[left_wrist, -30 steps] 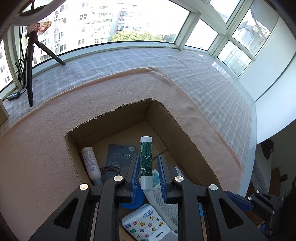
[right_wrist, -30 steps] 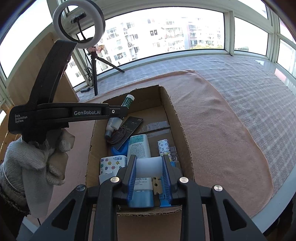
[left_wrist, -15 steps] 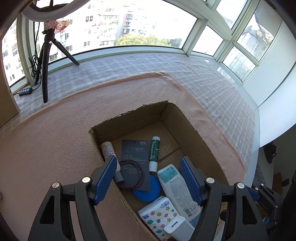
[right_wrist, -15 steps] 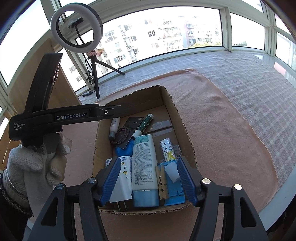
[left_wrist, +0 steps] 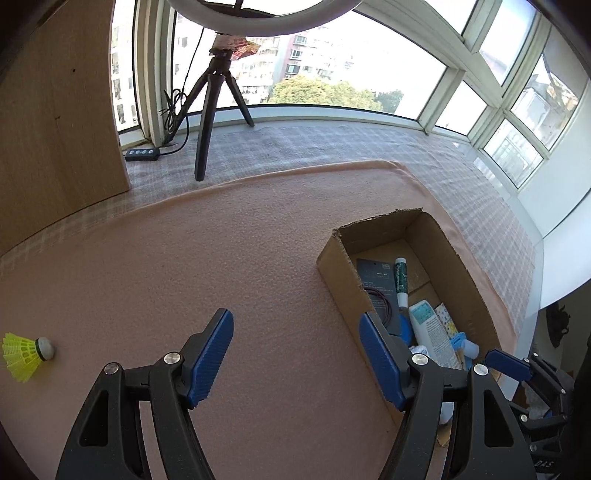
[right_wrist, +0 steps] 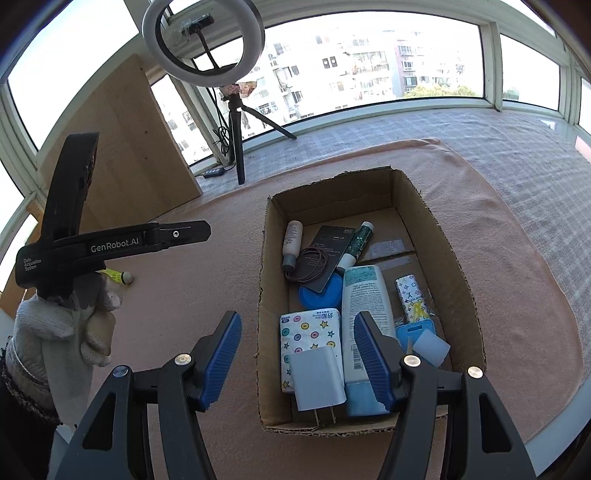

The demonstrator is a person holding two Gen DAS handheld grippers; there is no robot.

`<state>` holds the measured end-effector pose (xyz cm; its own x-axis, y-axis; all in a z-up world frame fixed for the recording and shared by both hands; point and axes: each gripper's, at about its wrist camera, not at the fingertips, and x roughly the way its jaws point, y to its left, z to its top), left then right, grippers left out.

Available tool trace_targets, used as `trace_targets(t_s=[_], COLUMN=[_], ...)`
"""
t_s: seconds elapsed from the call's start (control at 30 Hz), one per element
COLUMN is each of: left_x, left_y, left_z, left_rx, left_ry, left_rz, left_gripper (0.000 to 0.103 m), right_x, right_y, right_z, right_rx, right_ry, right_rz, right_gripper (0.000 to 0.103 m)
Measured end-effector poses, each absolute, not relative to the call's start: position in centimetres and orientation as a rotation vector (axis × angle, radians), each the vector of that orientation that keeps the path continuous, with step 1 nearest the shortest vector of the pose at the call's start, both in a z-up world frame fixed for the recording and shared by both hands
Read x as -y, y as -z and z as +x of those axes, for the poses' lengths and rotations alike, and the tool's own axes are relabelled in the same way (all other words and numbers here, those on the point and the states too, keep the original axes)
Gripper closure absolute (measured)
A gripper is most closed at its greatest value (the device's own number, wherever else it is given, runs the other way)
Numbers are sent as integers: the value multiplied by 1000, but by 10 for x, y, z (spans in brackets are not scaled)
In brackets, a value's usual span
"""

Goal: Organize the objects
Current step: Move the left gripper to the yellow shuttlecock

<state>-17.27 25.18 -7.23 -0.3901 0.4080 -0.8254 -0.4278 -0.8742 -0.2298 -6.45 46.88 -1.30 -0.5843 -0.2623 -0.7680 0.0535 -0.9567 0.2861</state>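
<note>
"GenRobot.AI" marks the left tongs (right_wrist: 195, 232) at frame left; both tongs gape empty, right tongs (right_wrist: 297, 356) over the cardboard box (right_wrist: 458, 280).

A: What is hidden?
B: The box wall (left_wrist: 343, 284) covers the left items; the lamp ring (left_wrist: 266, 22) is cut off on top.
A: Labels?
B: The bottle (right_wrist: 365, 306) print is too small.

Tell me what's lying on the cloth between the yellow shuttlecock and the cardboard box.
Nothing: in the left wrist view, only bare pink cloth runs from the shuttlecock to the cardboard box.
</note>
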Motion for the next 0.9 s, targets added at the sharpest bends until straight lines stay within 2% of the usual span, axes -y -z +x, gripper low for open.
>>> trace_targets(t_s=[0.5, 0.63, 0.9], left_x=[-85, -47, 25], left_y=[96, 105, 131], left_z=[-229, -250, -283], left_rx=[-11, -19, 161], left_ry=[-2457, -2476, -2450], left_rz=[-1533, -1599, -1719], left_gripper=[30, 34, 35], right_x=[-388, -380, -386], right_y=[17, 19, 27], right_z=[-76, -75, -73], right_rx=[246, 247, 283], right_ry=[2517, 2518, 2522], right_rz=[1327, 1339, 1391], right_gripper=[43, 43, 43])
